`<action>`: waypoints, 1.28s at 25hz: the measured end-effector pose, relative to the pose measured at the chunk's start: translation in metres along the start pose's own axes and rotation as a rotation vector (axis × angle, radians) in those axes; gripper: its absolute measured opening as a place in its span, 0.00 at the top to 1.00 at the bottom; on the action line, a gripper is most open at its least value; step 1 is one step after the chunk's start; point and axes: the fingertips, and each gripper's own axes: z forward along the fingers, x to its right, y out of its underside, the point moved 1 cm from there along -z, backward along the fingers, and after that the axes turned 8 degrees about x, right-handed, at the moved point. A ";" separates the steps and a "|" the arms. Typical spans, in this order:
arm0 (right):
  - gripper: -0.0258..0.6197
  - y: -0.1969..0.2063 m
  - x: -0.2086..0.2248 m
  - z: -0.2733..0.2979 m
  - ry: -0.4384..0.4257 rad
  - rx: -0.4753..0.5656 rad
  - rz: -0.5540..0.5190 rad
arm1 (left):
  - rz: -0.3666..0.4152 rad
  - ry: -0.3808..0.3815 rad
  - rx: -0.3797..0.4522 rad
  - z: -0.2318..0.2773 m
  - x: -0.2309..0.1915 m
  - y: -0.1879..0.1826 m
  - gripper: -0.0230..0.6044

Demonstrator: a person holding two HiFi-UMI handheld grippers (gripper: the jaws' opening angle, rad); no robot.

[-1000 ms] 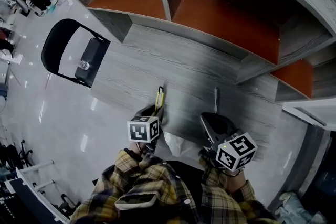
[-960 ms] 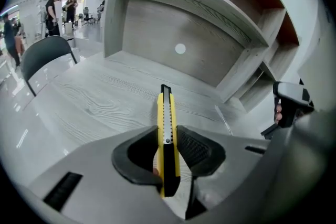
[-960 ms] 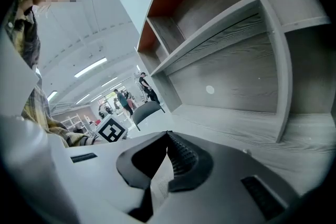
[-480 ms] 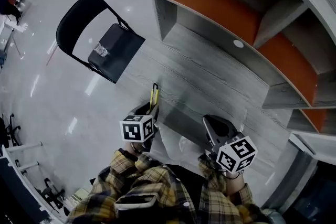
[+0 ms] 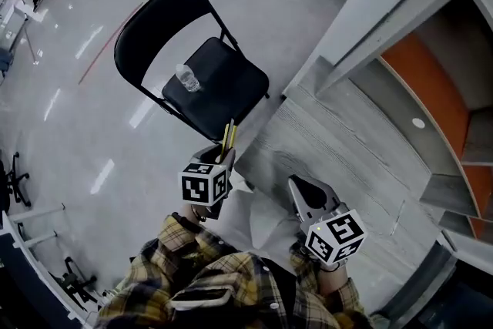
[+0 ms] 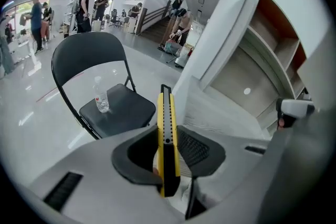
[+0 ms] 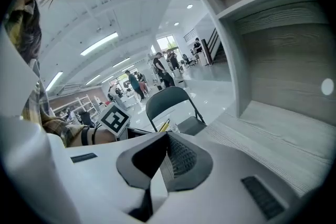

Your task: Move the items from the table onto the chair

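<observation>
- Left gripper (image 6: 168, 140) is closed on a yellow and black utility knife (image 6: 166, 113), which is clamped low on its body between the two jaws and juts out ahead of them.
- Seen from the head view, the left gripper (image 5: 222, 158) is held in front of the chair (image 5: 223, 92), and the tip of the utility knife (image 5: 229, 135) is seen against the front edge of the seat.
- A clear plastic bottle (image 5: 187, 78) is stood upright on the black seat, toward its rear corner below the backrest; it is seen at the same spot in the left gripper view (image 6: 101, 97).
- The chair (image 6: 86, 52) is a black folding one set on a glossy pale floor (image 5: 85, 127), just beside the end of the table (image 5: 347, 158).
- Right gripper (image 7: 165, 152) is shown with its jaws pressed together and nothing between them.
- In the head view the right gripper (image 5: 305, 193) is held over the grey wood-grain table, apart from the left one.
- A shelf unit (image 5: 431, 77) with orange back panels is seen along the far side of the table.
- Plaid sleeves (image 5: 200, 273) are seen behind both grippers.
- Several people (image 6: 84, 5) are seen far back in the hall.
</observation>
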 end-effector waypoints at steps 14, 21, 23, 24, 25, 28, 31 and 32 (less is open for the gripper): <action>0.93 0.033 -0.018 0.187 -0.166 -0.113 0.099 | -0.096 -0.045 -0.140 0.139 -0.164 0.050 0.78; 0.93 0.047 -0.025 0.232 -0.271 -0.108 0.173 | -0.088 -0.090 -0.234 0.210 -0.209 0.092 0.78; 0.93 0.052 -0.023 0.238 -0.287 -0.117 0.178 | -0.071 -0.104 -0.259 0.227 -0.217 0.099 0.78; 0.93 0.054 -0.021 0.239 -0.286 -0.122 0.180 | -0.067 -0.111 -0.269 0.234 -0.221 0.103 0.78; 0.93 0.056 -0.018 0.240 -0.280 -0.126 0.185 | -0.069 -0.117 -0.279 0.240 -0.225 0.106 0.78; 0.93 0.059 -0.004 0.240 -0.245 -0.118 0.216 | -0.083 -0.135 -0.313 0.256 -0.234 0.116 0.78; 0.93 0.060 0.009 0.239 -0.218 -0.112 0.248 | -0.080 -0.141 -0.340 0.265 -0.239 0.119 0.78; 0.93 0.061 0.012 0.239 -0.214 -0.114 0.253 | -0.082 -0.144 -0.348 0.266 -0.239 0.121 0.78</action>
